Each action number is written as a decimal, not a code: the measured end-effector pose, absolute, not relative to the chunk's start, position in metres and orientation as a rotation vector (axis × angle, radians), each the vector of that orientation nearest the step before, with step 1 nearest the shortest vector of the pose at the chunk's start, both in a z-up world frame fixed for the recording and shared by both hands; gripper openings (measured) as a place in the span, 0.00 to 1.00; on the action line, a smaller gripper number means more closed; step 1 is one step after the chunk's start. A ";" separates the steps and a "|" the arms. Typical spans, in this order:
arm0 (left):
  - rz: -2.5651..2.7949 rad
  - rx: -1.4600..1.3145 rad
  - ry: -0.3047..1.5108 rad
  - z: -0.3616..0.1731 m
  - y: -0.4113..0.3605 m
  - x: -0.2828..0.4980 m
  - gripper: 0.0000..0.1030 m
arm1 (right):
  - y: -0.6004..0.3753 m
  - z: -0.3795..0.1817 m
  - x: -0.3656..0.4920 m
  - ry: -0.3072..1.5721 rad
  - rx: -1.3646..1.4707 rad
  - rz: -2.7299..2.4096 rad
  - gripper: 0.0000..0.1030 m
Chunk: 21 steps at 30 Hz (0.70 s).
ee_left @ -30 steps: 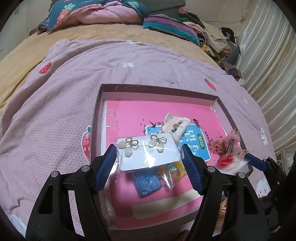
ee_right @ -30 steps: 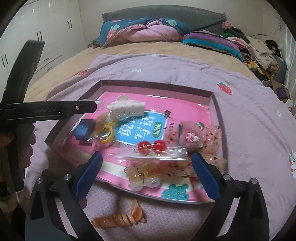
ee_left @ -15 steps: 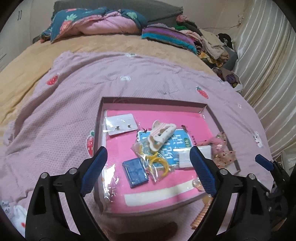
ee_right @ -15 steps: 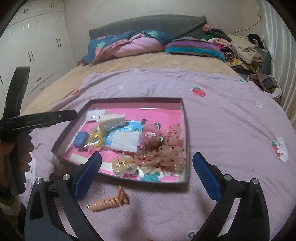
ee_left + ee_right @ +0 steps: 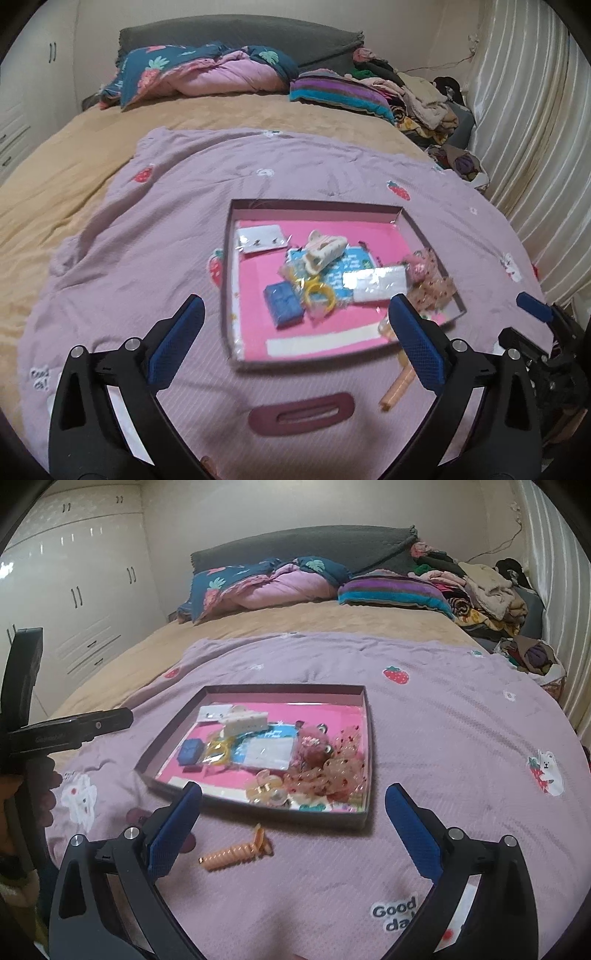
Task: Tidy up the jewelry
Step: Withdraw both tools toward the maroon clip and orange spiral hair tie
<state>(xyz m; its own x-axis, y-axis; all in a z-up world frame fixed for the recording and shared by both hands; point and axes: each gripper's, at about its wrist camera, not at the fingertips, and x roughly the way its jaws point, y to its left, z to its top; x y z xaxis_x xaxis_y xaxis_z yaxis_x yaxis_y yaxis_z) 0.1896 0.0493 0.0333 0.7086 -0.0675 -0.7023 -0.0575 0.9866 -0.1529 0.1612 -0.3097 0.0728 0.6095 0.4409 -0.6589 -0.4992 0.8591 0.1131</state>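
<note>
Both grippers have pulled back and up from the tray since a second ago, and the earring card that sat between the left fingers now lies in the tray's far left corner. Left gripper [image 5: 295,343] hangs on the near side of the tray [image 5: 229,295], fingers spreading wider, nothing between them. Right gripper [image 5: 293,830] hovers off the tray's near edge too, fingers spread wide and empty. Just in front of the tray on the lilac blanket [image 5: 461,738] lies an orange spiral clip [image 5: 231,854], outside the rim. A dark pink oval handle [image 5: 301,413] rests on the blanket nearer still.

Inside the tray, near edge first: a clear amber claw clip [image 5: 266,792], then a blue pouch [image 5: 282,304] beside a yellow ring in a plastic bag [image 5: 319,295]. Right of those, a long white packet [image 5: 375,282] and a heap of pink dotted scrunchies [image 5: 332,771]. Further in, a cream claw clip [image 5: 325,251] sits mid-tray, and the earring card [image 5: 260,238] lies at the far left corner.

Beyond the tray, a tan bedspread [image 5: 92,147], a rumpled quilt [image 5: 207,74] and a striped pillow [image 5: 340,92].
</note>
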 end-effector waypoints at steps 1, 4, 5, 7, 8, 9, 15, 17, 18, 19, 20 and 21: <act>0.000 -0.166 0.787 0.032 0.050 0.185 0.91 | -0.309 0.072 0.159 0.739 -0.088 0.547 0.96; 0.005 -0.172 0.795 0.027 0.053 0.174 0.91 | -0.306 0.068 0.152 0.747 -0.097 0.560 0.96; 0.005 -0.170 0.798 0.025 0.054 0.171 0.91 | -0.305 0.066 0.149 0.752 -0.101 0.562 0.96; 0.011 -0.160 0.804 0.021 0.054 0.165 0.91 | -0.304 0.063 0.145 0.761 -0.105 0.569 0.96; 0.013 -0.157 0.807 0.018 0.054 0.163 0.91 | -0.303 0.061 0.143 0.765 -0.109 0.573 0.96; 0.015 -0.155 0.811 0.016 0.054 0.160 0.91 | -0.302 0.058 0.141 0.771 -0.114 0.576 0.96; 0.021 -0.139 0.841 -0.004 0.056 0.144 0.91 | -0.294 0.042 0.133 0.818 -0.136 0.587 0.96; 0.020 -0.130 0.850 -0.009 0.056 0.140 0.91 | -0.292 0.038 0.131 0.825 -0.138 0.587 0.96; 0.020 -0.125 0.855 -0.012 0.055 0.138 0.91 | -0.291 0.037 0.130 0.830 -0.139 0.586 0.96; 0.019 -0.123 0.860 -0.015 0.056 0.136 0.91 | -0.291 0.036 0.130 0.834 -0.140 0.587 0.96; 0.016 -0.124 0.864 -0.018 0.056 0.134 0.91 | -0.291 0.034 0.129 0.840 -0.140 0.587 0.96; 0.014 -0.127 0.867 -0.020 0.056 0.133 0.91 | -0.290 0.033 0.129 0.844 -0.141 0.586 0.96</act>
